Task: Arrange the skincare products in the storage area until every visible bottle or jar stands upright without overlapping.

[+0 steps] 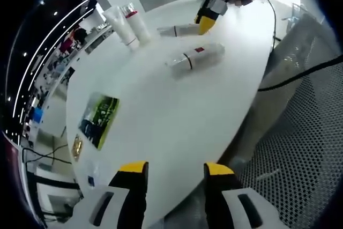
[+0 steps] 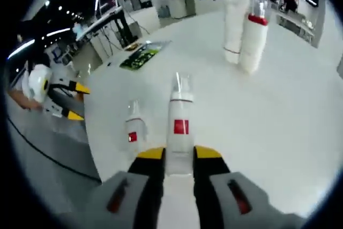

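Two white tubes (image 1: 126,24) stand upright side by side at the table's far end, one with a red band (image 2: 254,36). A white bottle with a red label (image 1: 195,57) lies on its side mid-table. A second red-labelled bottle (image 2: 180,124) points away along the tabletop, and my right gripper (image 2: 179,154) is shut on its base. In the left gripper view that right gripper (image 1: 206,24) and its bottle (image 1: 177,30) are just beyond the lying one. My left gripper (image 1: 176,172) is open over the near table edge, holding nothing.
A green printed card (image 1: 99,119) lies flat on the white table (image 1: 161,111), with a small gold item (image 1: 76,146) near the edge. A mesh chair (image 1: 305,143) and a black cable (image 1: 300,73) sit beside the table. The left gripper (image 2: 69,103) hangs off the table's side.
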Demonstrator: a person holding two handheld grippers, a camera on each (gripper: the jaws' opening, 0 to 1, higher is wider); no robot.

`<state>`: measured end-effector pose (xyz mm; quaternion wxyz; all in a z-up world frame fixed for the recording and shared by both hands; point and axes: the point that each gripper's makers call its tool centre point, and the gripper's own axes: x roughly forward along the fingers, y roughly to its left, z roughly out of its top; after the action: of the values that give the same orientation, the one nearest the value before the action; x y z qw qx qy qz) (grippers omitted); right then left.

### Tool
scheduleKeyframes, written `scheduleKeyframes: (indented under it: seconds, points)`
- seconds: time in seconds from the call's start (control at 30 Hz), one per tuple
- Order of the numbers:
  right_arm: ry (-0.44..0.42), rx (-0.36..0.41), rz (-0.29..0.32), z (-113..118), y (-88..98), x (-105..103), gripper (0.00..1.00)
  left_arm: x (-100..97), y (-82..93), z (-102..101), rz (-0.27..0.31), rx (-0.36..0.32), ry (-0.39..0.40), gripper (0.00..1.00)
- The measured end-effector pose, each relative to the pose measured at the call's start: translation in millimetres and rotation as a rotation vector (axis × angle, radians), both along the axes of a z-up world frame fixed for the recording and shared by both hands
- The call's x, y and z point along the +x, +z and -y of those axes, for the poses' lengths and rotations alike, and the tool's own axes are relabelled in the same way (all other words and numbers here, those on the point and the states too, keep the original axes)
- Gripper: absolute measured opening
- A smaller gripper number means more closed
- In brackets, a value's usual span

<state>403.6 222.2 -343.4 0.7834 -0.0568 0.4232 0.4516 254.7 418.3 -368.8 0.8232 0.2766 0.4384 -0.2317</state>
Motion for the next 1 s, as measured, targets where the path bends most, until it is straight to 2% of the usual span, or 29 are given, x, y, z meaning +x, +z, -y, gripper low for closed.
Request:
scheduleKeyframes:
  seconds: [0.07,0.1,0.17,0.2,0.27,0.33,0.37,0.4,0.43,0.47,0.5,0.57,0.6,0.63,0.67,0.7,0.73,0.77,0.83,0.93,1.0]
  points:
    - [-0.029,0.040,-0.015,-2,2.7,-3,0.19,0.1,0.1,1,-0.002,-0.010,0.003,0.43]
    - [-0.051,0.089,-0.034,-7,6.5,-8,0.19,1.3,1.6,2,0.003,-0.019,0.007,0.43]
    - [-0.064,0.128,-0.027,-11,11.2,-12,0.19,4.7,6.1,3,0.025,-0.035,0.011,0.43]
    - [-0.066,0.177,-0.030,-18,18.1,-18,0.19,7.1,9.5,2,0.032,-0.047,0.033,0.43]
    - [-0.027,0.218,0.064,-27,32.1,-20,0.19,15.0,17.2,-10,0.064,-0.014,0.093,0.39]
    - [-0.004,0.323,0.031,-48,50.7,-40,0.19,23.5,29.0,-12,0.081,-0.101,0.172,0.38]
    - [0.008,0.342,0.048,-53,55.9,-43,0.19,27.8,35.7,-12,0.094,-0.150,0.218,0.39]
    - [0.005,0.380,0.034,-59,61.9,-48,0.19,33.7,45.9,-14,0.120,-0.205,0.255,0.40]
    - [0.004,0.398,0.025,-62,64.4,-50,0.19,34.9,48.5,-14,0.125,-0.217,0.265,0.41]
    - [-0.003,0.483,-0.020,-75,75.9,-61,0.19,40.4,61.1,-16,0.156,-0.271,0.303,0.42]
    - [-0.003,0.512,-0.026,-79,79.9,-64,0.19,43.6,68.4,-15,0.176,-0.300,0.315,0.43]
    - [-0.016,0.590,-0.099,-91,88.6,-76,0.19,48.7,83.1,-10,0.215,-0.393,0.333,0.45]
    - [-0.016,0.618,-0.120,-96,91.8,-80,0.19,49.4,87.6,-8,0.217,-0.450,0.362,0.45]
    - [0.004,0.647,-0.150,-102,96.2,-89,0.19,52.5,97.5,-5,0.231,-0.556,0.413,0.45]
    - [0.021,0.639,-0.143,-104,96.1,-92,0.19,55.4,104.6,-5,0.244,-0.631,0.454,0.45]
    - [0.030,0.637,-0.143,-106,96.1,-95,0.19,59.0,116.0,-5,0.266,-0.737,0.502,0.44]
    - [0.039,0.669,-0.176,-109,100.5,-100,0.19,60.4,123.1,-3,0.272,-0.807,0.523,0.44]
    - [0.034,0.697,-0.193,-110,104.5,-102,0.20,62.0,133.7,2,0.278,-0.917,0.532,0.42]
    - [0.012,0.764,-0.234,-110,112.4,-103,0.20,63.8,144.3,4,0.291,-1.070,0.590,0.36]
    - [-0.013,0.806,-0.267,-106,115.4,-102,0.20,62.8,152.1,8,0.293,-1.220,0.610,0.35]
    - [-0.021,0.847,-0.314,-105,119.4,-104,0.20,59.6,163.5,22,0.276,-1.413,0.589,0.36]
